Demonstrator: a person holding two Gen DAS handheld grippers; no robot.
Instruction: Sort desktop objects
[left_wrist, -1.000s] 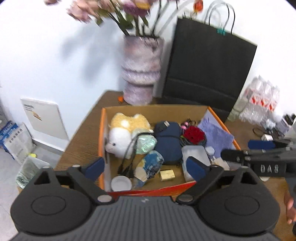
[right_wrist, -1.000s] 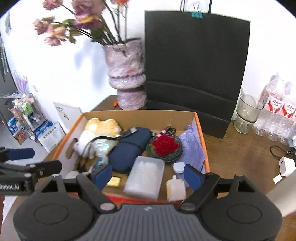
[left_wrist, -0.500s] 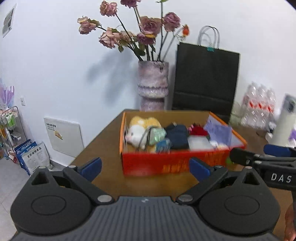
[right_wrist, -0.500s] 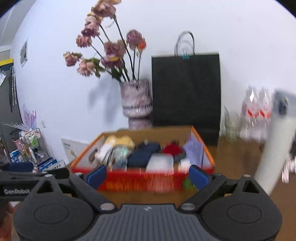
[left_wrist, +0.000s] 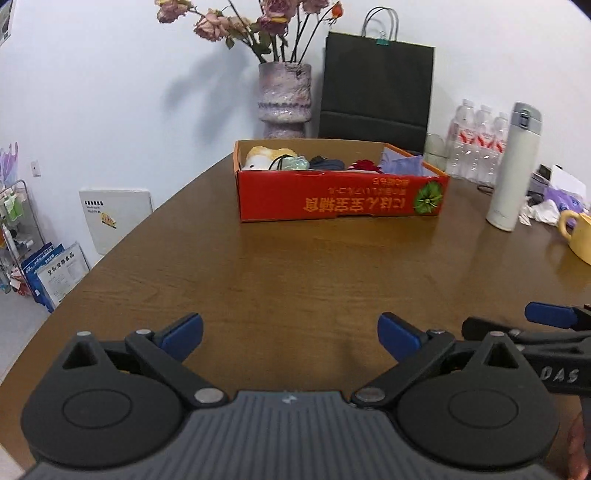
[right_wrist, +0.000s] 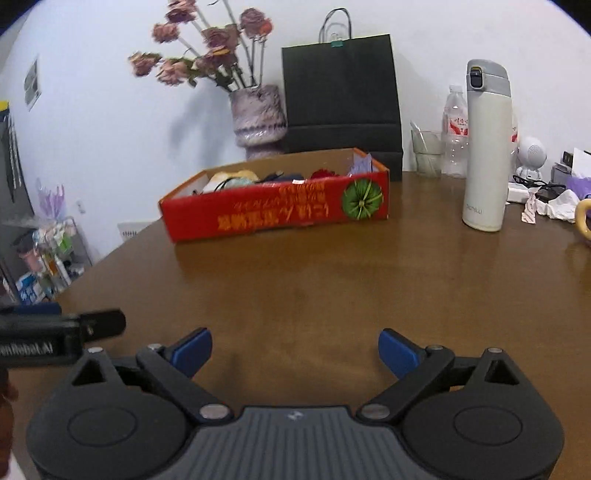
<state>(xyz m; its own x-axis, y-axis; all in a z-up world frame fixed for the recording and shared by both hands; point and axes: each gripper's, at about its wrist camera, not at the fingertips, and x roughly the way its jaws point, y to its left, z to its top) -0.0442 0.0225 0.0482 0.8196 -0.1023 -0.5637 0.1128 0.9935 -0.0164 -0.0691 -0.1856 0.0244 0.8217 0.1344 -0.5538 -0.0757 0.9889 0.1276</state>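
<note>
Jaws of both the left gripper (left_wrist: 290, 334) and right gripper (right_wrist: 294, 349) stood wide and empty; the red cardboard box (left_wrist: 341, 201) of sorted oddments sat well ahead on the brown wooden desk (left_wrist: 295, 273), so best to approach level and slow.

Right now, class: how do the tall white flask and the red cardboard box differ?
The tall white flask stands upright and narrow; the red cardboard box lies low and wide. The flask is capped shut; the box is open-topped, holding objects. Both rest on the brown wooden table.
</note>
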